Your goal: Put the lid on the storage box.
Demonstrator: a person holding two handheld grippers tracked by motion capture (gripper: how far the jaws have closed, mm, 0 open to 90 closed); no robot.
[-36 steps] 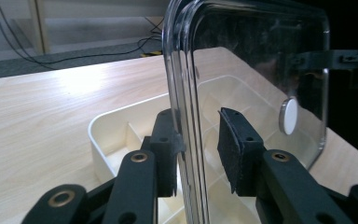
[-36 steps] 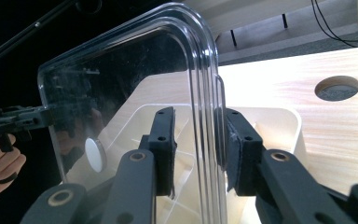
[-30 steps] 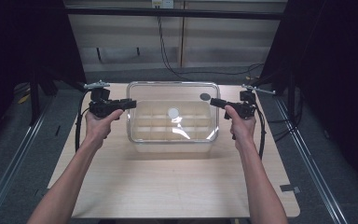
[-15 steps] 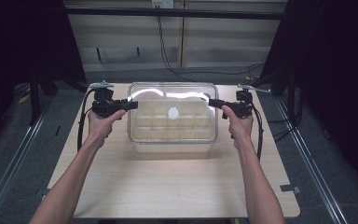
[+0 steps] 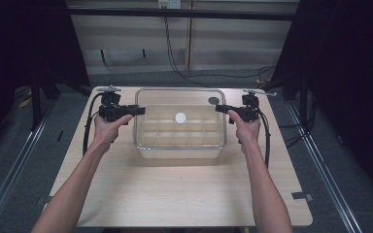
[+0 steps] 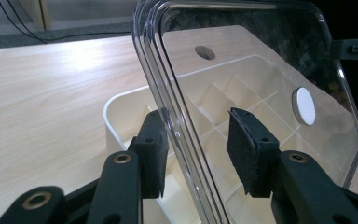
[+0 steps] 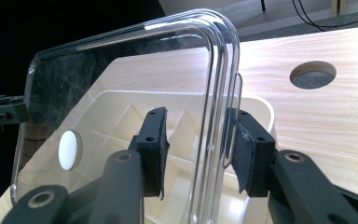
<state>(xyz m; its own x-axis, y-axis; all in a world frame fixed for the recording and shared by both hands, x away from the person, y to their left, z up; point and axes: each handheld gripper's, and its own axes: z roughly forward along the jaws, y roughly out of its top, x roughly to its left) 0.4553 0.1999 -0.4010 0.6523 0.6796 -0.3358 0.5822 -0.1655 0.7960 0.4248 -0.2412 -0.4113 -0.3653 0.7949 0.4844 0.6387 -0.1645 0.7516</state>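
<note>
Light wooden table (image 5: 184, 194) with a round hole (image 5: 213, 100), grey floor (image 5: 9, 160), pale panelled wall (image 5: 126, 39), black side curtains (image 5: 24, 43)

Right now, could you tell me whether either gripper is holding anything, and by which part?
Nothing: the left gripper and right gripper have just been opening, with the lid edges loose between their pads.

Clear lid (image 5: 179, 99) with white disc (image 5: 180, 117); seemingly cream divided tray (image 5: 179, 138).
</note>
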